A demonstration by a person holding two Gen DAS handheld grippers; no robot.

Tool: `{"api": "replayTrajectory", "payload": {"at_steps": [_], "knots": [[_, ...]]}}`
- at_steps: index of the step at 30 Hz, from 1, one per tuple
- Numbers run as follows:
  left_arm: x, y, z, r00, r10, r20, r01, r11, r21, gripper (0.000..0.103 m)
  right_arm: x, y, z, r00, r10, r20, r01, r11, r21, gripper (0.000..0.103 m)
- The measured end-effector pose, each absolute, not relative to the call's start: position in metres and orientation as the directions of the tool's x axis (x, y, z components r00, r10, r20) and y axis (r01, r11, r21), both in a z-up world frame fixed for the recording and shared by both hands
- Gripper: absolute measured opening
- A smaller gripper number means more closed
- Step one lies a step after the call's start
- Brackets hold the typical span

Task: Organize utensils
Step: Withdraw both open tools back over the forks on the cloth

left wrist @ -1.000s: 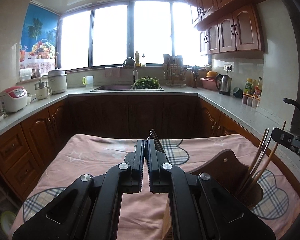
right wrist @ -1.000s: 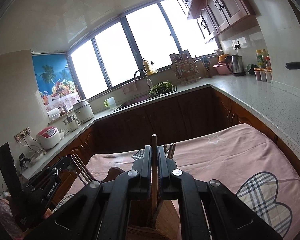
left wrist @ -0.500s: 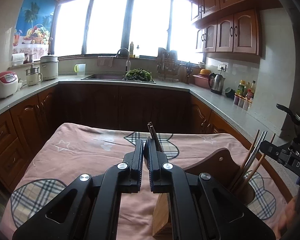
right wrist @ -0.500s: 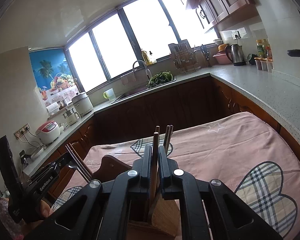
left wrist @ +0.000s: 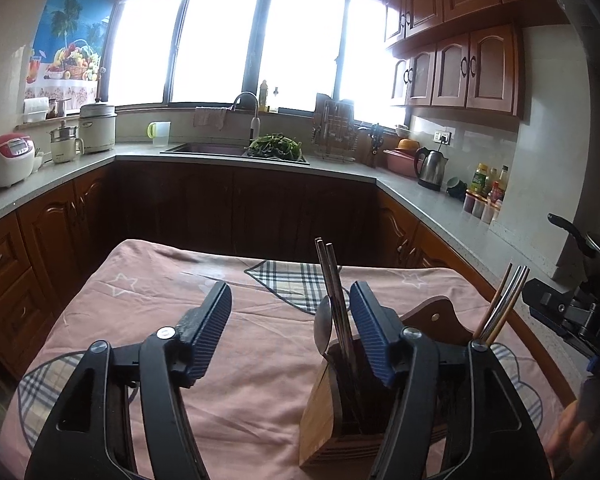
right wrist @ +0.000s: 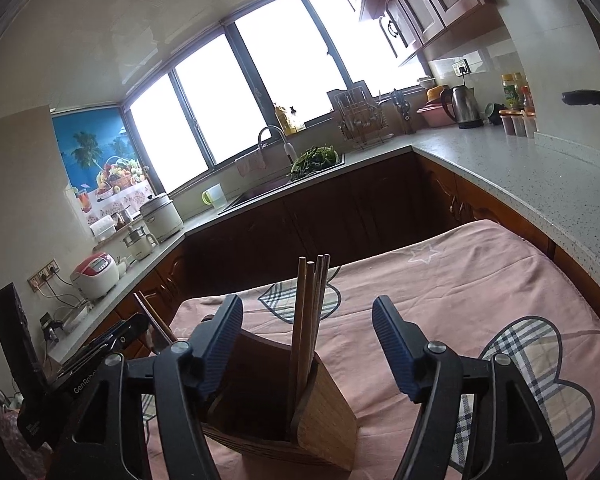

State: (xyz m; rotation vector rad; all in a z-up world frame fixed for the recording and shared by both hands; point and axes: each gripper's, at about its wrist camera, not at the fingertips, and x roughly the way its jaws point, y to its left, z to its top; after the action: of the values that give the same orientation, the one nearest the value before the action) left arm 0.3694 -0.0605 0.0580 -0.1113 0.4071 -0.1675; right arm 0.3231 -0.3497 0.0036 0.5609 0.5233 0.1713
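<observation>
Left gripper jaws just opened, metal chopsticks and spoon loose between them, right gripper likewise parted around wooden chopsticks, wooden utensil holder on pink tablecloth

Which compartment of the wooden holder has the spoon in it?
The one under the left gripper: its compartment of the wooden holder shows a spoon beside metal chopsticks. The other compartment holds only the chopsticks beneath the right gripper.

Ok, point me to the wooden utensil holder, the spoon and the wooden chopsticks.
wooden utensil holder (right wrist: pixel 328 412), right wrist view, on its light bamboo side wall.
spoon (left wrist: pixel 325 330), left wrist view, on its bowl.
wooden chopsticks (right wrist: pixel 306 312), right wrist view, midway along the shafts.
</observation>
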Motion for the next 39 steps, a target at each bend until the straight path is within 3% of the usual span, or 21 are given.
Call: {"api": "replayTrajectory", "payload": {"at_steps": [17, 39], "knots": [[0.337, -0.043, 0.060, 0.885, -0.198, -0.421, 0.133, 0.975, -0.179, 0.094, 0.295, -0.352, 0.014, 0.852, 0.338, -0.400, -0.045, 0.808, 0.588, 0.089], [0.157, 0.005, 0.024, 0.762, -0.267, -0.590, 0.126, 0.955, -0.269, 0.101, 0.111, -0.328, 0.016, 0.818, 0.430, -0.381, -0.100, 0.759, 0.643, 0.100]]}}
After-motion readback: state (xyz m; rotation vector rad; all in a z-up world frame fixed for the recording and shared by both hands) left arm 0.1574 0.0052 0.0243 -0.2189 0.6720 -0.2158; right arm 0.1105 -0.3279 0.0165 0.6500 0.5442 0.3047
